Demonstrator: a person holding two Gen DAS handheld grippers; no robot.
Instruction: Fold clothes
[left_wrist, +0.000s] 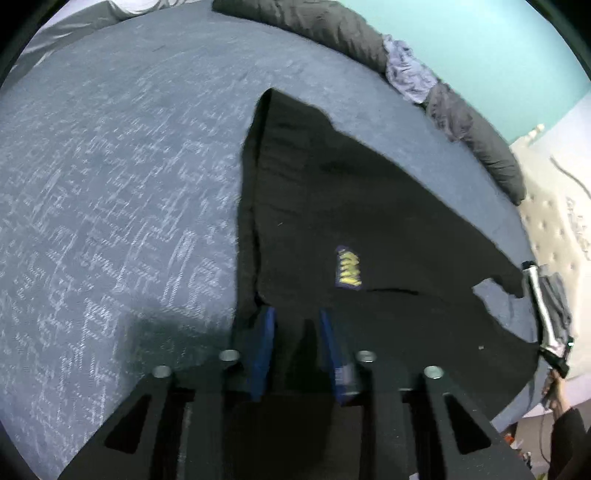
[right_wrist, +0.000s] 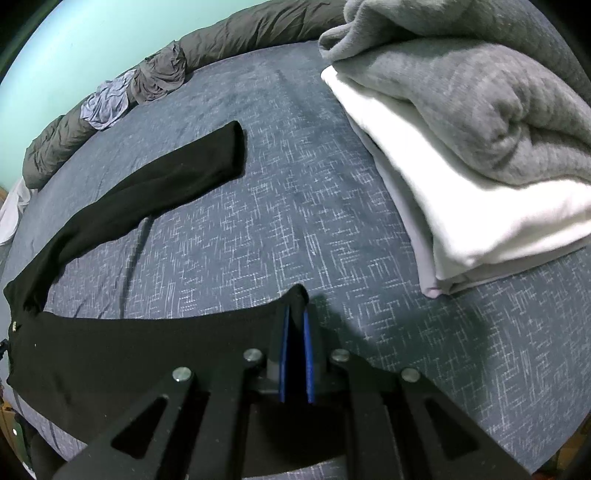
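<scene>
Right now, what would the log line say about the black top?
left gripper: jaws open over black top | right gripper: shut on black top's edge | sleeve: flat on bed

From my left wrist view, the garment lies on the bed, filling the centre and right of the frame, one corner reaching toward the top centre. My left gripper sits at its near edge, bottom centre. A rolled blanket runs along the bed's far edge, upper right.

In my right wrist view, the sleeve stretches from the left edge toward the upper centre. My right gripper is at bottom centre on the garment's edge. Folded blankets are stacked at the upper right.
</scene>
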